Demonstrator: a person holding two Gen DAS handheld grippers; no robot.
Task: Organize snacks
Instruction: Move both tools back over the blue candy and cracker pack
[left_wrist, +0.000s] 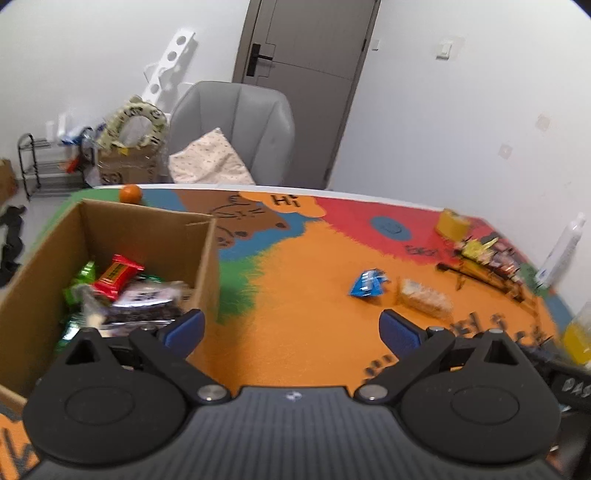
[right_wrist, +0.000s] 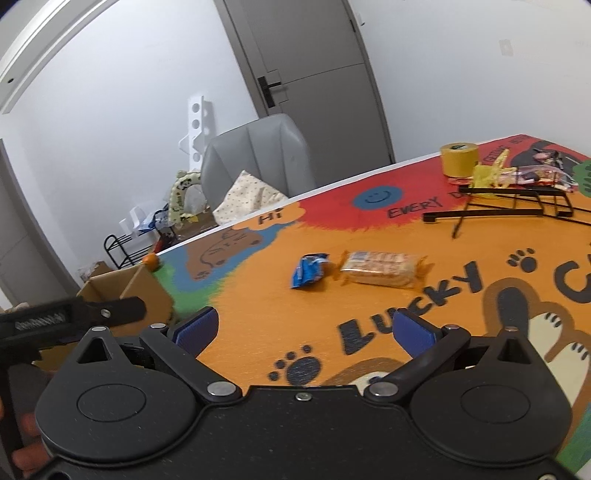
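Snacks split between a cardboard box (left_wrist: 147, 236) and the open bench (left_wrist: 295, 332), which wears a bright cartoon mat. Inside the box, at the bench's left end: a red wrapped bar (left_wrist: 116, 277) lying on a dark foil packet (left_wrist: 147, 299), with green wrappers (left_wrist: 83, 275) beside and beneath. Out on the orange part of the mat, well apart from the box: a blue packet (left_wrist: 367, 282) and, just beside it on its right, a clear-wrapped pack of biscuits (left_wrist: 424, 297). Further right, a black wire rack (right_wrist: 517, 203) with more small wrappers (right_wrist: 532, 175) piled behind it, and a yellow roll of tape (right_wrist: 459, 159) standing close by. Beyond the box's far corner, a small orange fruit (left_wrist: 130, 194) at the bench edge.

Left gripper (left_wrist: 291, 328) poised above the bench next to the box's right wall, jaws wide apart, nothing between the blue pads (left_wrist: 186, 330). Right gripper (right_wrist: 306, 328) poised over the mat lettering, short of the blue packet and biscuits, jaws spread fully wide, also bare. Seen from the right wrist, part of the left gripper over the box at far left, fingertips of a hand (right_wrist: 26, 439) at the lower left edge.

Behind the bench: a grey chair (left_wrist: 236, 129) with a spotted cushion (left_wrist: 210, 160), a grey door (left_wrist: 310, 74), a white bottle (left_wrist: 563, 251) at the right edge.
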